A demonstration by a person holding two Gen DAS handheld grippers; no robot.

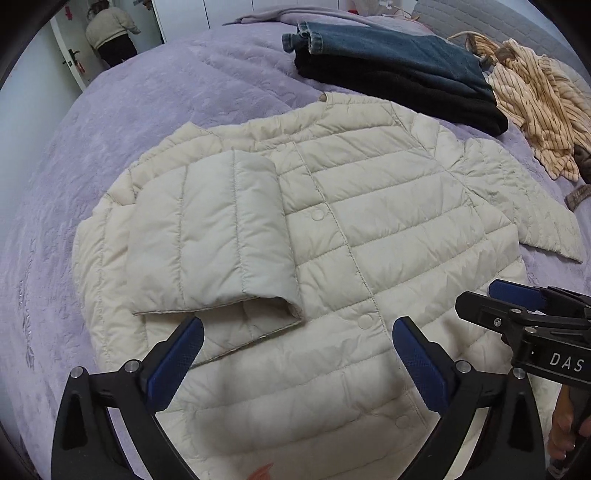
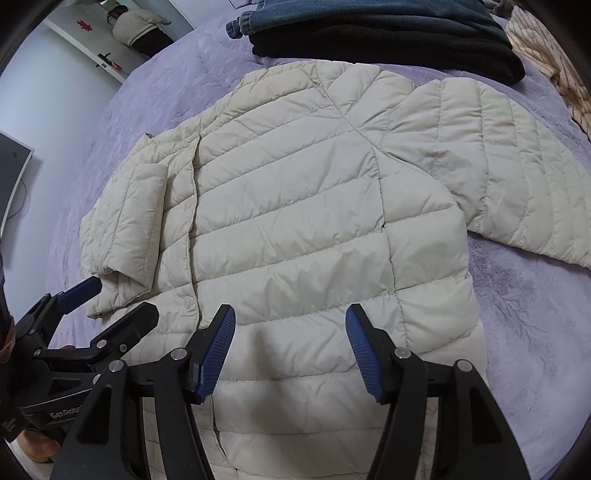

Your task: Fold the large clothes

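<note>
A cream quilted puffer jacket (image 1: 388,236) lies flat, front up, on a lilac bedspread (image 1: 155,88); it also shows in the right wrist view (image 2: 295,206). Its left sleeve (image 1: 214,236) is folded across the chest. Its right sleeve (image 2: 509,162) lies spread out to the right. My left gripper (image 1: 297,332) is open and empty above the jacket's lower front. My right gripper (image 2: 290,321) is open and empty above the jacket's lower right half. Each gripper shows at the edge of the other's view.
Folded jeans on a black garment (image 1: 399,74) lie beyond the collar. A crumpled striped shirt (image 1: 543,107) lies at the far right. A door and mirror with a person's reflection (image 1: 110,33) stand at the far left.
</note>
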